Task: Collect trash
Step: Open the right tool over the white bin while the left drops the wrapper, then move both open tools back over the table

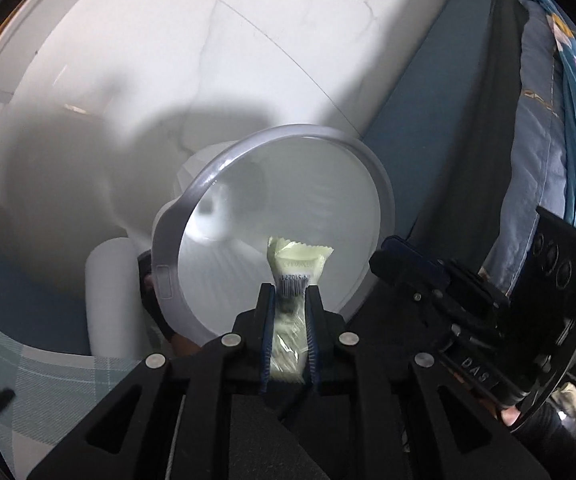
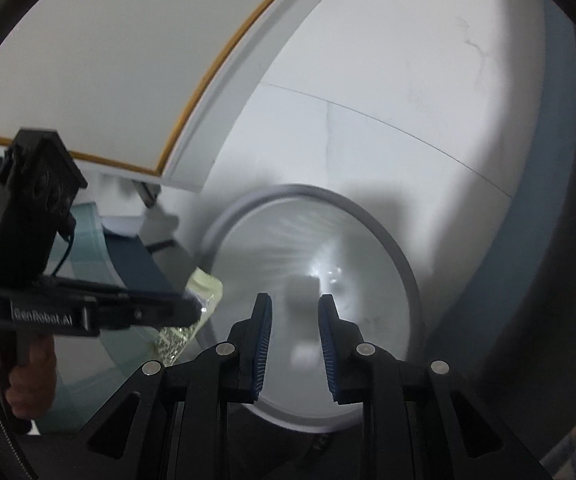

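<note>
A round grey-white trash bin (image 1: 384, 208) stands on the pale floor, its mouth facing me. My left gripper (image 1: 290, 294) is shut on a pale yellow-green snack wrapper (image 1: 298, 262) and holds it over the bin's near rim. In the right wrist view the bin (image 2: 402, 264) lies straight ahead, and my right gripper (image 2: 294, 304) is open and empty above it. My left gripper (image 2: 192, 304) shows there at the left with the wrapper (image 2: 208, 286) at the bin's left edge.
A bed with blue patterned bedding (image 1: 548, 128) runs along the right. A white cylinder (image 1: 106, 296) stands left of the bin. A white cabinet with a wood edge (image 2: 192, 92) sits at the upper left. A checked rug (image 1: 48, 372) lies at lower left.
</note>
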Motion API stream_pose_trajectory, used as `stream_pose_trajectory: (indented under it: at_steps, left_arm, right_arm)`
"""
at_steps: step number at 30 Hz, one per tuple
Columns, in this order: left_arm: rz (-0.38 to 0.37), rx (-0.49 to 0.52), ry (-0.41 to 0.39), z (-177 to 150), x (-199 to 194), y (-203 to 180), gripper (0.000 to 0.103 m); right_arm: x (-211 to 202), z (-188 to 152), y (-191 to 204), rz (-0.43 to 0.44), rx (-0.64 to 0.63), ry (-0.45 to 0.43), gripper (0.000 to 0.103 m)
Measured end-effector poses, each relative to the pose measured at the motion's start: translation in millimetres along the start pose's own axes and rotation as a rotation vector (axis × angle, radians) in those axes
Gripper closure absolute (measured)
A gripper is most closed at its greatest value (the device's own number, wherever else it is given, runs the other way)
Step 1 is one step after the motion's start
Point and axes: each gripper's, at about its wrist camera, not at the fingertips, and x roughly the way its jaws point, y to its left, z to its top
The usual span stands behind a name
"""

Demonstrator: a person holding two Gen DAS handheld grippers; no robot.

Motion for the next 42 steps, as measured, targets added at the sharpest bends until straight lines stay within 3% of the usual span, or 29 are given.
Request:
stream_pose_trajectory:
  at_steps: [1,3,9,11,15,22,25,28,33,36,42]
  left_arm:
    - [-0.011,-0.005,0.001,0.1,-0.9,0.7,0.081]
    - [-0.002,-0.006,-0.005,-0.9,-1.4,-0.1,0.055]
    - [0.076,0.023,-0.090,-1.0,-33.8,-6.5,0.048]
    - [0.115,0.029,-0.145,-5.4,-55.1,-11.0,0.041]
    - [0.174,0.050,-0.297,-23.5,-110.5,-27.9,0.040]
    - [0.360,0.091,-0.610,-96.1,-193.0,-58.3,0.035]
    - [0.453,0.051,-0.761,-130.5,-226.9,-63.5,0.034]
    - [0.477,-0.022,-0.924,-168.3,-257.4,-61.6,0.033]
    - [0.575,-0.089,-1.120,-242.1,-294.0,-61.5,0.031]
    - [0.589,-0.147,-1.229,-286.0,-313.7,-55.4,0.022]
    - [0.707,-0.229,-1.374,-357.2,-331.4,-45.2,0.020]
  right_arm:
    - [0.0,-1.0,0.2,-0.016,-0.007,0.001,0.073]
    - [-2.0,-3.1,-0.6,-0.030,-0.015,0.002,0.067]
    - [-28.5,-8.6,5.8,-0.045,-0.054,-0.047,0.052]
    - [-43.1,-9.8,8.2,-0.054,-0.072,-0.076,0.049]
    - [-72.1,-10.1,20.0,-0.055,-0.117,-0.149,0.043]
    - [-126.2,-14.3,46.0,-0.022,-0.188,-0.270,0.039]
    - [-152.5,-19.7,67.0,-0.001,-0.250,-0.347,0.036]
    - [-178.8,-26.0,86.3,0.020,-0.309,-0.411,0.034]
    - [-220.3,-38.7,130.6,0.081,-0.408,-0.524,0.031]
    - [-244.7,-51.9,157.2,0.112,-0.482,-0.586,0.027]
    - [-269.7,-76.4,216.5,0.255,-0.575,-0.609,0.024]
